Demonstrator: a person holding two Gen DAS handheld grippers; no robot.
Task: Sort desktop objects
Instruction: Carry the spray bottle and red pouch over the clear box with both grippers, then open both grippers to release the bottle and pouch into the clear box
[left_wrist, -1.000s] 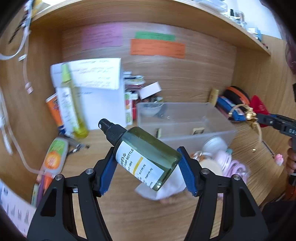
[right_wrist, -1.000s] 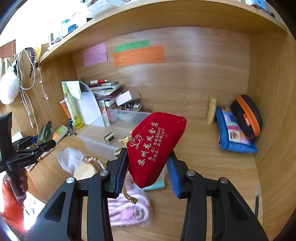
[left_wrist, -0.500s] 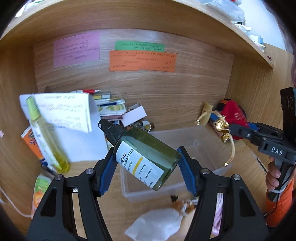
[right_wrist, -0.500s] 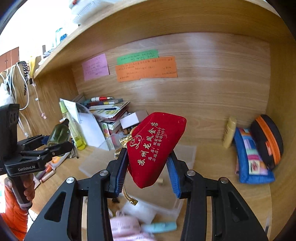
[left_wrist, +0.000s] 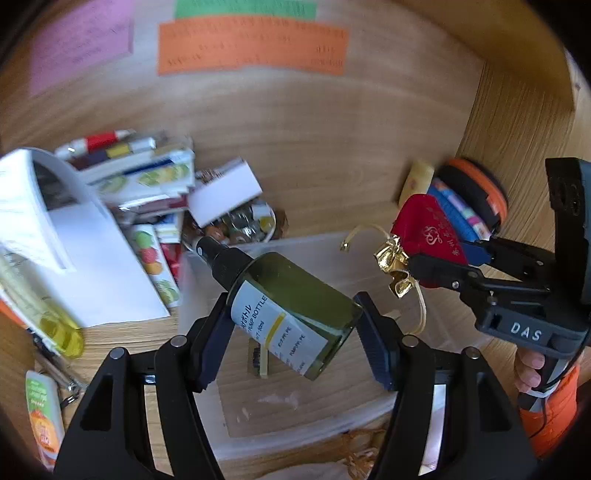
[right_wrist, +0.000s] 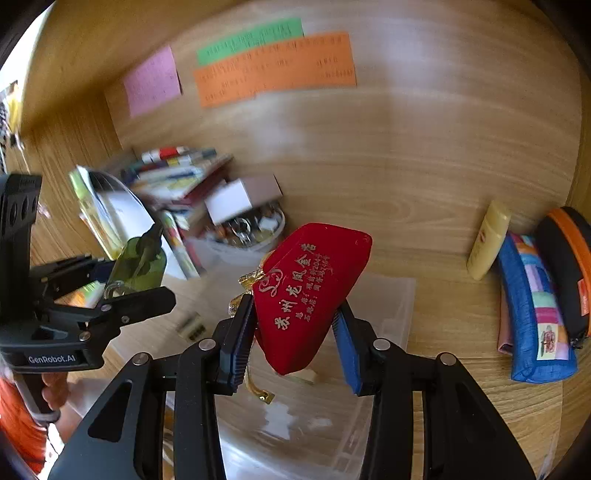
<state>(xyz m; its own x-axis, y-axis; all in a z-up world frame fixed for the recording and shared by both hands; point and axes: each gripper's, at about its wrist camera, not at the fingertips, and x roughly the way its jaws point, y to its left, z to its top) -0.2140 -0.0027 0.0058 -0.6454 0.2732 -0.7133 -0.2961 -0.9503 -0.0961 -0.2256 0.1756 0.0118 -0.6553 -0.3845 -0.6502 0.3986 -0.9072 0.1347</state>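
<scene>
My left gripper is shut on a green pump bottle with a black spray cap and white label, held tilted over the clear plastic bin. My right gripper is shut on a red velvet pouch with gold lettering and a gold tassel, also above the clear bin. Each gripper shows in the other's view: the right gripper with the red pouch at the right, the left gripper with the bottle at the left. A small item lies on the bin's floor.
A stack of books and boxes, a white paper sheet and a bowl of small items crowd the back left. A yellow tube, a blue pencil case and a black-orange case lean at the right. Coloured notes hang on the back wall.
Both grippers have moved forward toward the back wall and over the clear bin, each keeping its object. The wall notes and the book pile look closer now.
</scene>
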